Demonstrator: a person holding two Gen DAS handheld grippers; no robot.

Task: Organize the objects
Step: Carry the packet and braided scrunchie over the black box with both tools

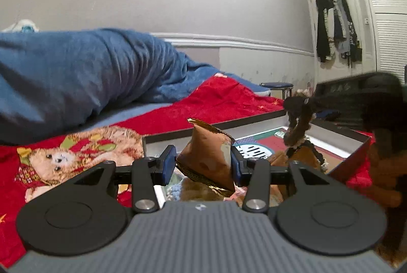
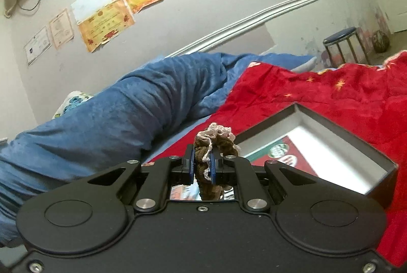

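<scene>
Red bedspread (image 2: 318,94) covers the bed, an open box (image 2: 338,145) resting on it. Left hand-held gripper (image 1: 203,163) is clamped on a brown snack packet (image 1: 208,158) held just above the box's near edge. Right hand-held gripper (image 2: 203,166) is pinched tight on a brown crocheted scrunchie (image 2: 213,143) beside the box. Both look mid-carry; next, each needs lowering into the box before letting go

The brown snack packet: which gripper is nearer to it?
Left. The left gripper holds the brown snack packet between its pads. The right gripper, off to the side over the box, is clamped on a brown crocheted piece.
</scene>
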